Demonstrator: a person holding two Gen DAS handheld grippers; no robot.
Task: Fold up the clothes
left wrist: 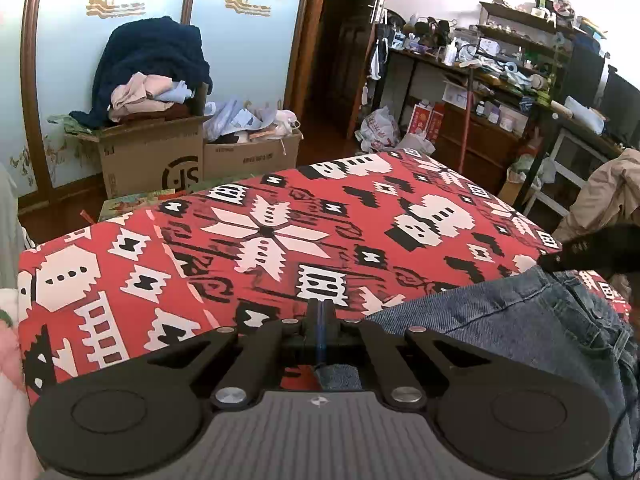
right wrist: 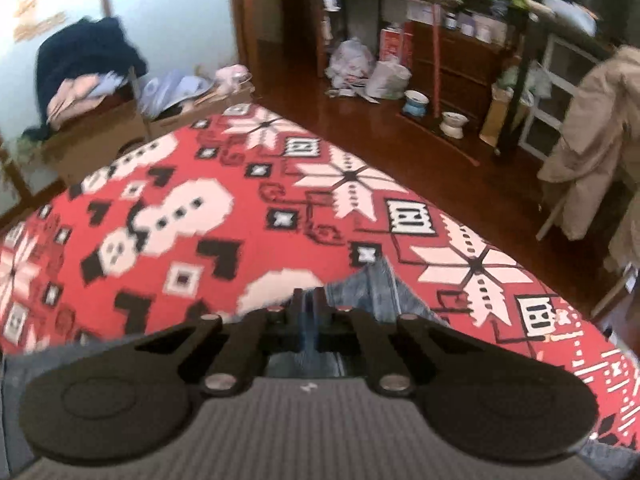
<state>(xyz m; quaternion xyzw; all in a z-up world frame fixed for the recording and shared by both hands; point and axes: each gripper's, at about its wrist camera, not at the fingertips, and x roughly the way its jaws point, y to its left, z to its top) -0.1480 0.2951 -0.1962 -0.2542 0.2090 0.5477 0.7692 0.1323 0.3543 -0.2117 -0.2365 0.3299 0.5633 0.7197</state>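
Note:
Blue denim jeans [left wrist: 520, 320] lie on a bed with a red, white and black patterned cover [left wrist: 260, 240]. In the left wrist view my left gripper [left wrist: 319, 310] is shut, and a thin strip of the denim edge shows between its fingers. A black shape [left wrist: 592, 252] at the jeans' far right edge looks like the other gripper. The right wrist view is blurred. There my right gripper [right wrist: 308, 300] is shut on a fold of the jeans [right wrist: 372, 288], and a denim corner sticks up just right of its fingertips over the cover [right wrist: 160, 208].
Cardboard boxes [left wrist: 152, 156] heaped with clothes stand against the wardrobe beyond the bed. A cluttered desk and shelves [left wrist: 500, 64] line the right wall. A beige coat [right wrist: 592, 128] hangs on a chair, and two pet bowls [right wrist: 454, 122] sit on the wooden floor.

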